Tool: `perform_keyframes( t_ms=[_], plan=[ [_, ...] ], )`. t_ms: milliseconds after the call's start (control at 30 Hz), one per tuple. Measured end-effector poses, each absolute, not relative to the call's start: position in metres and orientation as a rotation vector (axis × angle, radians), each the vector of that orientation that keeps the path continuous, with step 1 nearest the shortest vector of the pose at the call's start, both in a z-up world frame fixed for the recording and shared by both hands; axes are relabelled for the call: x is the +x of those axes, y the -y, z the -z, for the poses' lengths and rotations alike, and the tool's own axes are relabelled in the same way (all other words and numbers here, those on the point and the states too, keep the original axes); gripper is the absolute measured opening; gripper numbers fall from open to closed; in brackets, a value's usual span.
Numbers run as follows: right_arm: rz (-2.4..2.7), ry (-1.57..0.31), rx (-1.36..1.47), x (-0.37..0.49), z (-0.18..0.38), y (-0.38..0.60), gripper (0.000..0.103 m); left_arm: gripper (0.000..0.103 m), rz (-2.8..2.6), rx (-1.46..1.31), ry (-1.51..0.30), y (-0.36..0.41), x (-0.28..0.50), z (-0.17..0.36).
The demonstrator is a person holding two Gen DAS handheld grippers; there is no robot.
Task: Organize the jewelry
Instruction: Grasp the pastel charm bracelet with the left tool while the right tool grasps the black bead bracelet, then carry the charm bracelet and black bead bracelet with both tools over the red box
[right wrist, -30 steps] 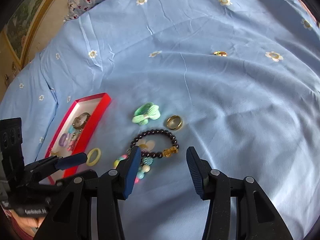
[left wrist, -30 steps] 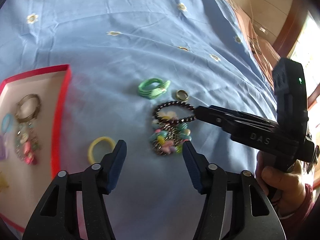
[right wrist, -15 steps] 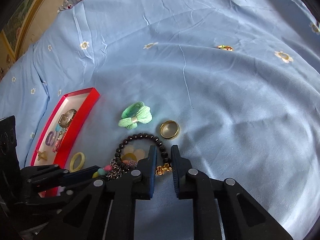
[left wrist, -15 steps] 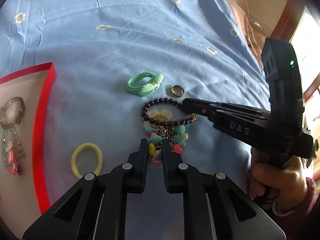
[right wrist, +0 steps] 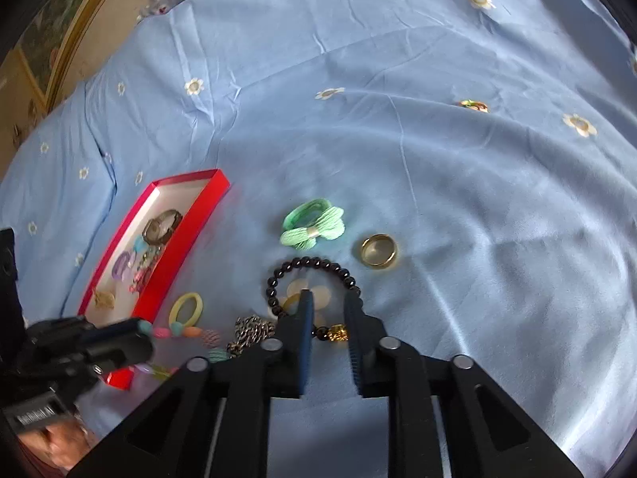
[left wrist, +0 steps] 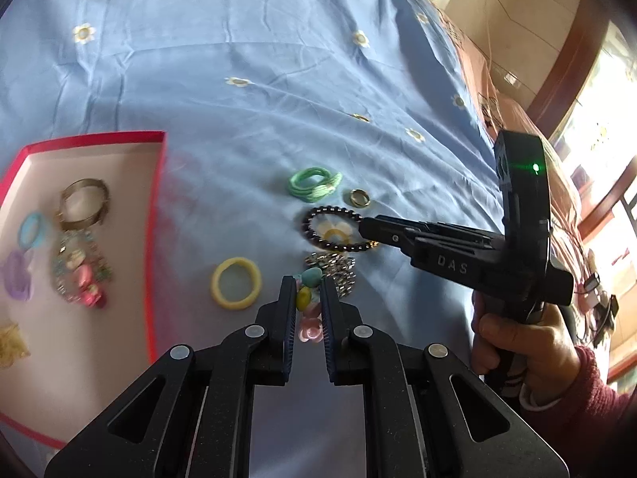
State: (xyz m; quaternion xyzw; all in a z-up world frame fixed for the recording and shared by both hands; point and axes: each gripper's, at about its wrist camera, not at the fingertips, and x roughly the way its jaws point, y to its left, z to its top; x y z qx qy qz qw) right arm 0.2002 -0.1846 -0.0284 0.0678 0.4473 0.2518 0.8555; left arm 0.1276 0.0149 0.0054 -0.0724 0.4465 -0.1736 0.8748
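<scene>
My left gripper [left wrist: 308, 285] is shut on a colourful charm bracelet [left wrist: 310, 277], its beads pinched between the pads and its silver chain [left wrist: 332, 269] trailing on the blue sheet. In the right wrist view the left gripper [right wrist: 139, 326] holds the beads [right wrist: 187, 332] strung out leftward. My right gripper [right wrist: 328, 298] sits over the near side of a black bead bracelet [right wrist: 314, 263]. Its jaws are opening, and the strand with a gold bead [right wrist: 338, 332] lies across the gap, unpressed. From the left wrist view the right gripper [left wrist: 368, 231] rests on the black bracelet [left wrist: 318, 215].
A red tray [left wrist: 153, 215] [right wrist: 191, 223] at the left holds several pieces. On the sheet lie a green bow hair tie [right wrist: 312, 225], a gold ring [right wrist: 379, 255], a yellow hair tie [left wrist: 235, 283] and a small far ring [right wrist: 473, 104]. A hand [left wrist: 513, 338] grips the right tool.
Both grippers closed, the left on the charm bracelet, the right on the black bracelet. The left then drew the beads toward the tray, away from the black bracelet. The right jaws have parted again.
</scene>
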Motion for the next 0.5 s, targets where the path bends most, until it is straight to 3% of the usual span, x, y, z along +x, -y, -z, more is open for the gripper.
perform_keyframes(
  t_ms=[433, 500],
  plan=[
    [-0.615, -0.984, -0.067, 0.214, 0.044, 0.118, 0.023, 0.010, 0.326, -0.211, -0.929, -0.039, 0.117, -0.008],
    [-0.596, -0.977, -0.093, 0.214, 0.043, 0.113, 0.009, 0.010, 0.323, -0.215, -0.920, -0.042, 0.115, -0.011]
  ],
)
